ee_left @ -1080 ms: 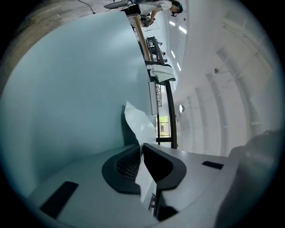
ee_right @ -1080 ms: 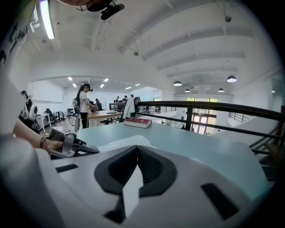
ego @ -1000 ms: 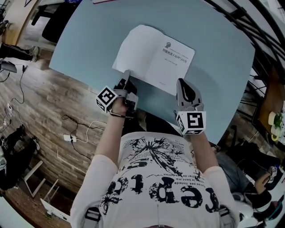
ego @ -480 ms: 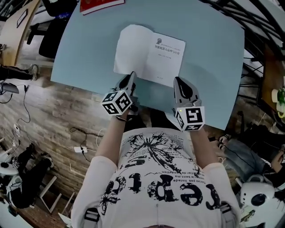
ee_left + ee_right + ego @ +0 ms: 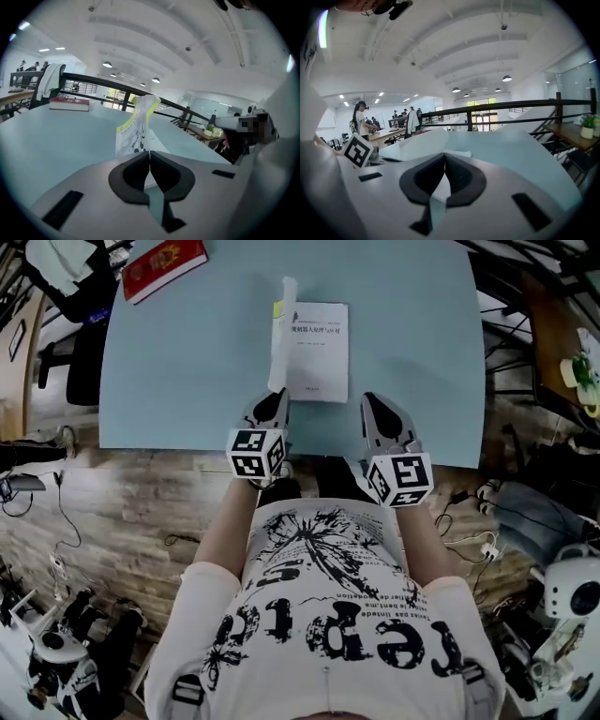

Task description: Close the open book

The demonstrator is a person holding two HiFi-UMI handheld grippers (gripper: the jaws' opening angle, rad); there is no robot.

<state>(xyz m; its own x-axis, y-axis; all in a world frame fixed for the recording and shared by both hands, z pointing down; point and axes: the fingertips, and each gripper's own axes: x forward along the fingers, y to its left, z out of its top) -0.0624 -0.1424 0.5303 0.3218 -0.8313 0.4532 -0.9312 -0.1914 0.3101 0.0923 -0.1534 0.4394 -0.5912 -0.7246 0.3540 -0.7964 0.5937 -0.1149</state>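
Observation:
The book (image 5: 319, 351) lies on the light blue table (image 5: 187, 362), its right side flat with a printed white page up. Its left cover (image 5: 280, 334) stands upright on edge along the spine, showing a yellow trim. My left gripper (image 5: 275, 397) is shut at the near end of that cover, and in the left gripper view the cover (image 5: 136, 125) rises straight from the closed jaw tips (image 5: 150, 153). My right gripper (image 5: 373, 407) hovers just off the book's near right corner, shut with nothing in it (image 5: 444, 155).
A red book (image 5: 164, 263) lies at the table's far left corner, also seen in the left gripper view (image 5: 69, 104). The table's near edge (image 5: 187, 448) runs just under both grippers. People stand at desks far off (image 5: 361, 122).
The book's left side, flat and open before, now stands upright. My left gripper has rolled and moved right with it. The right gripper has shifted slightly toward the book.

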